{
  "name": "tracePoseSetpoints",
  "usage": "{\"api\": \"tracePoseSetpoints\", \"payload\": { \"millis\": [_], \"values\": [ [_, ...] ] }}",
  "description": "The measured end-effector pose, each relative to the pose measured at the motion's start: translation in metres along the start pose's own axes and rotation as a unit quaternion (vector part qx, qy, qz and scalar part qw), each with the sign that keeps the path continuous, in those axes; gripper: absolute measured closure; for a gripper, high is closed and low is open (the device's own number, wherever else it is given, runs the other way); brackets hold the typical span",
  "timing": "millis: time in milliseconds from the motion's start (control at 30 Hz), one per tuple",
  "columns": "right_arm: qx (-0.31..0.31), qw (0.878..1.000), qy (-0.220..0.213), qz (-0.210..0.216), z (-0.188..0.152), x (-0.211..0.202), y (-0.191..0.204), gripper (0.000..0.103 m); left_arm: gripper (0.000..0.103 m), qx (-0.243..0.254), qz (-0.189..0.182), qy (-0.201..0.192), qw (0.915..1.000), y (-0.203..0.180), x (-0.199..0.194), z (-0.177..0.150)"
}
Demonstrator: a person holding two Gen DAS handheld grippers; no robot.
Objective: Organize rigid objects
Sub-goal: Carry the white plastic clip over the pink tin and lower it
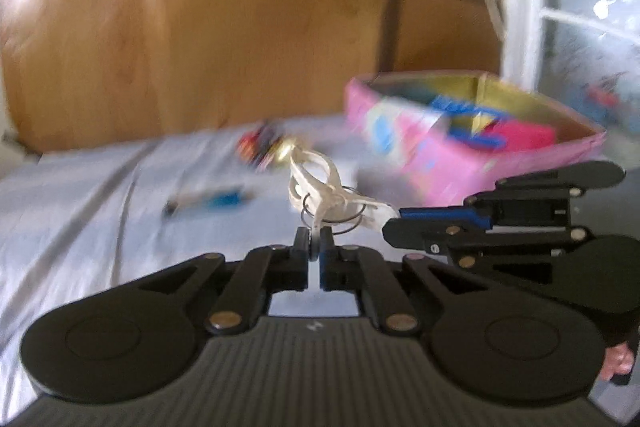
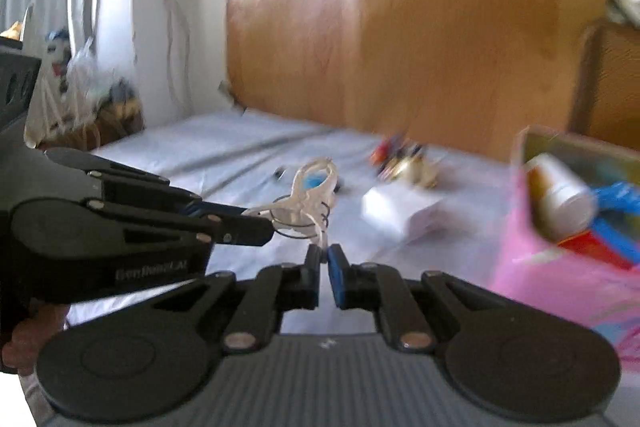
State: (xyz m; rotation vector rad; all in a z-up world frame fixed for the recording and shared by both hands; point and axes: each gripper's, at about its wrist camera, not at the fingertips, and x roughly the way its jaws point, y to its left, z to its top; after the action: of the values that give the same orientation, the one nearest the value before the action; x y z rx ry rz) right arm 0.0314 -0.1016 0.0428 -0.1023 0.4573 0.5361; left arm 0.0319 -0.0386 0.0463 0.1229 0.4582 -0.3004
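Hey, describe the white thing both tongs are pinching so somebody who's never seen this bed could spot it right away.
Start at the pale bedsheet in front of the wooden headboard, left of the pink box. Over it, the left tongs and right tongs both pinch a white looped clip on wire rings. Unlike the blue item and the colourful trinket nearby, it is held up off the sheet.

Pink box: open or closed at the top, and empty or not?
Open and not empty. The pink box shows no lid over it, and a white-capped bottle plus blue and red items sit inside; motion blur hides what they are.
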Motion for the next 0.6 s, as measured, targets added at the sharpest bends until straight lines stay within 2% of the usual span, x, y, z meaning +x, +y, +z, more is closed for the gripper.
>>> {"api": "tracePoseSetpoints", "payload": {
  "millis": [133,233,367,467,600],
  "values": [
    [-0.001,0.997,-0.05,-0.065,0.01,-0.037,-0.035,0.096,0.097,0.045,-0.037,-0.03,0.9979,-0.046,0.018,0.041],
    [0.015,0.992,-0.059,-0.113,0.011,-0.056,-0.075,0.096,0.097,0.069,-0.075,-0.03,0.9944,-0.086,0.049,0.067],
    [0.055,0.988,-0.025,-0.143,0.012,-0.065,-0.142,0.096,0.096,0.084,-0.111,0.02,0.99,-0.13,0.104,0.091],
    [0.086,0.987,0.022,-0.136,0.01,-0.056,-0.19,0.096,0.096,0.089,-0.119,0.072,0.9863,-0.154,0.142,0.1],
    [0.1,0.983,0.065,-0.142,0.005,-0.043,-0.223,0.096,0.096,0.063,-0.129,0.137,0.9801,-0.171,0.181,0.107]
  ]
}}
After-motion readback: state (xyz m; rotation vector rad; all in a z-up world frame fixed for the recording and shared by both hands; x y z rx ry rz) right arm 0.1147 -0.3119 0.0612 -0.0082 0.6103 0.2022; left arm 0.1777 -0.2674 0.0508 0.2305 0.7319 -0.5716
